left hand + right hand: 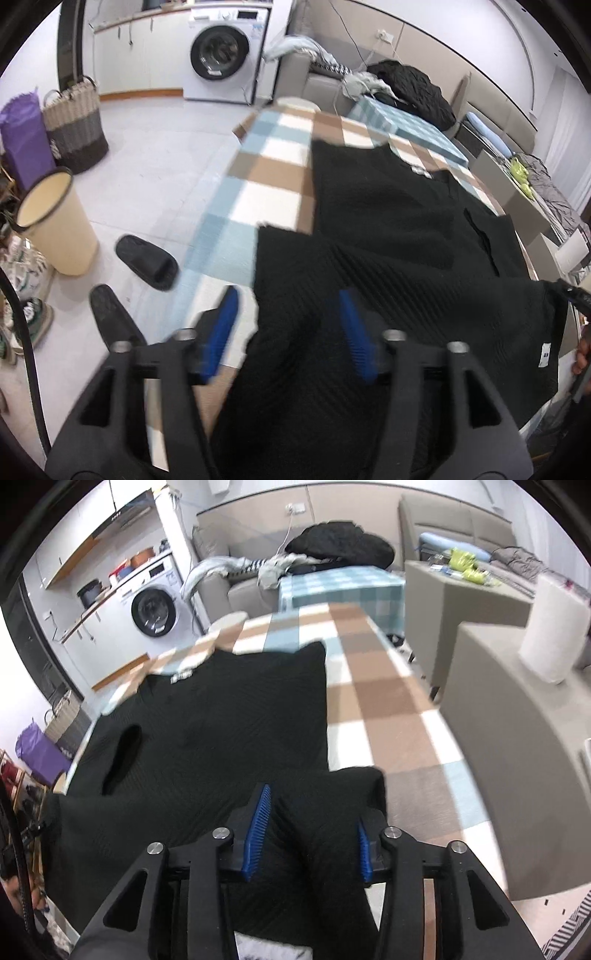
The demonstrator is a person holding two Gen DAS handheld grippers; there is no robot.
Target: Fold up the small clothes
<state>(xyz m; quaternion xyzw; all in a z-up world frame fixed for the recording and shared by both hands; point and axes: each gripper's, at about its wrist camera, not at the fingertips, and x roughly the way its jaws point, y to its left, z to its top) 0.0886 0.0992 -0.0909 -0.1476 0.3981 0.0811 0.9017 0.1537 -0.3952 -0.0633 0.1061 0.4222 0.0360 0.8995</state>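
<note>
Both grippers (288,325) (312,834) gape over garment (388,229) hem.

- We hold our left gripper (288,325) angled downward, blue pads parted, nothing pinched between them.
- Our right gripper (312,834) tilts down likewise, jaws apart, fingertips toward twelve o'clock.

Off to my left a white washing machine (224,51) stands against the far wall. Nearer on the pale floor sit a woven laundry basket (75,125) beside a purple bag (24,140), a cream bin (55,225) and two black slippers (147,260). Beyond my checked tabletop (266,162) a grey sofa (236,587) holds a black jacket (340,544). To my right stands a white paper roll (554,631).
</note>
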